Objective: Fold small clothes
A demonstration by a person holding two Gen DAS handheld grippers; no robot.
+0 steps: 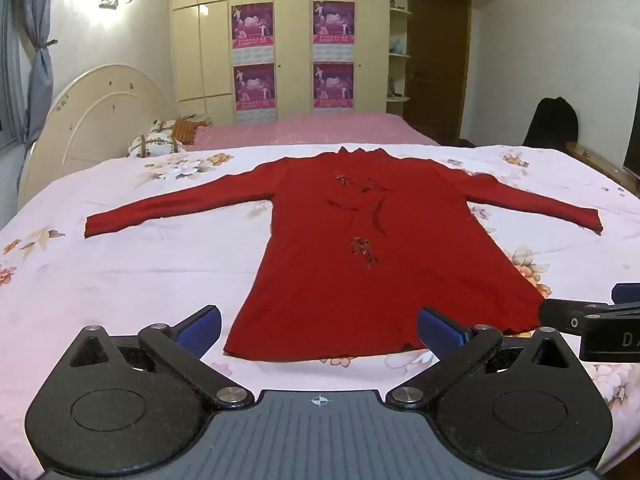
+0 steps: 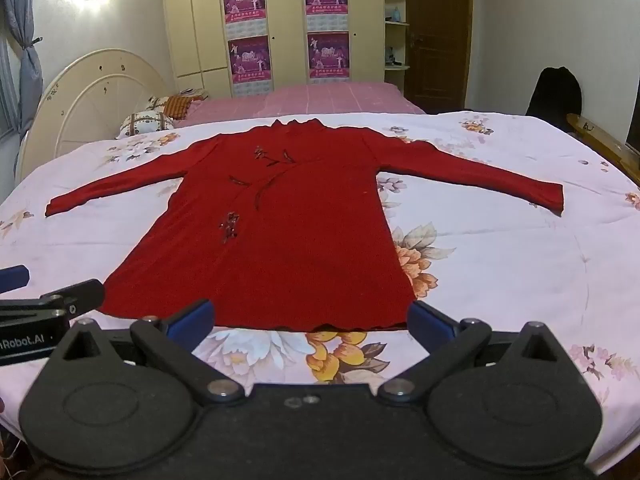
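A red long-sleeved knit dress [image 1: 360, 248] [image 2: 280, 236] lies flat on the floral bedsheet [image 1: 120, 272] [image 2: 500, 248], collar far, hem near, both sleeves spread out to the sides. Dark embroidery runs down its chest. My left gripper [image 1: 320, 330] stands open over the near hem toward its left corner, nothing between its blue pads. My right gripper [image 2: 312, 320] is open too, hovering at the hem's right part, with nothing held. Each gripper shows at the edge of the other's view: the right one [image 1: 592, 316] and the left one [image 2: 48, 300].
A cream headboard [image 1: 88, 120] and pillows [image 1: 160, 140] stand at the left. A pink bed [image 1: 320, 128] lies beyond, then a wardrobe with posters [image 1: 294, 52]. A dark chair [image 1: 554, 120] and a wooden edge [image 1: 600, 160] are at the right.
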